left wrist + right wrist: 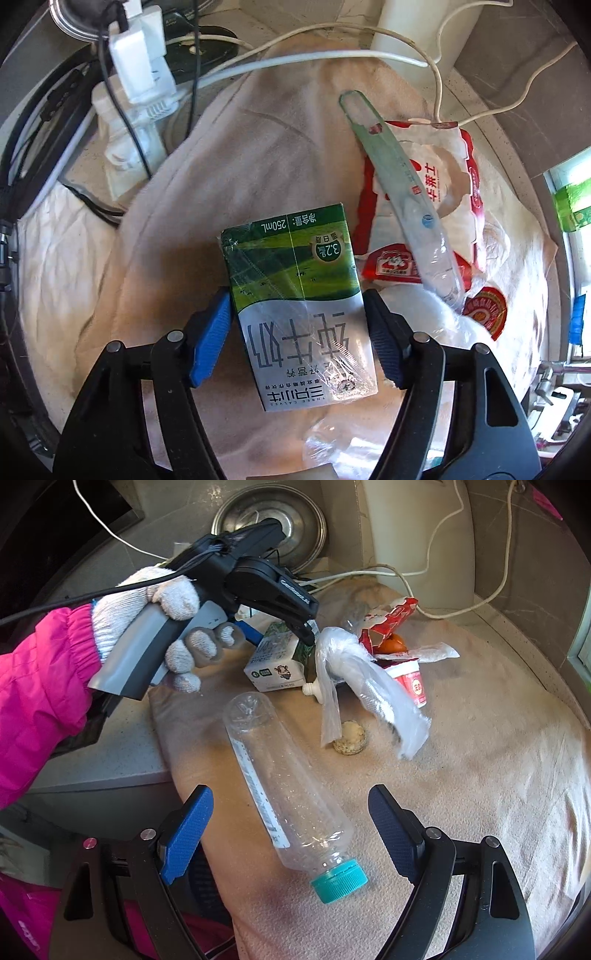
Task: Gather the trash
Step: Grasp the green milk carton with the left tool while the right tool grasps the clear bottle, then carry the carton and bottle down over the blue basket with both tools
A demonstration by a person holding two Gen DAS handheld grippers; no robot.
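Observation:
A green and white milk carton point(291, 251) lies flat on the beige cloth point(177, 221). My left gripper point(295, 295) straddles it, and both blue pads touch its long sides. The right wrist view shows that left gripper point(280, 637) held by a white-gloved hand point(147, 602) and pointing down onto the carton point(277, 661). A clear plastic bottle point(280, 775) with a teal cap point(338, 882) lies on the cloth. My right gripper point(290, 797) hovers open over it, its pads well clear of the bottle's sides.
Beside the carton lie a red and white wrapper point(450, 177), a clear plastic bag point(354, 679), a red cup point(410, 679) and a small beige ball point(349, 737). A power strip point(136, 74) with cables sits behind. A metal lid point(273, 520) and a white appliance point(417, 542) stand at the back.

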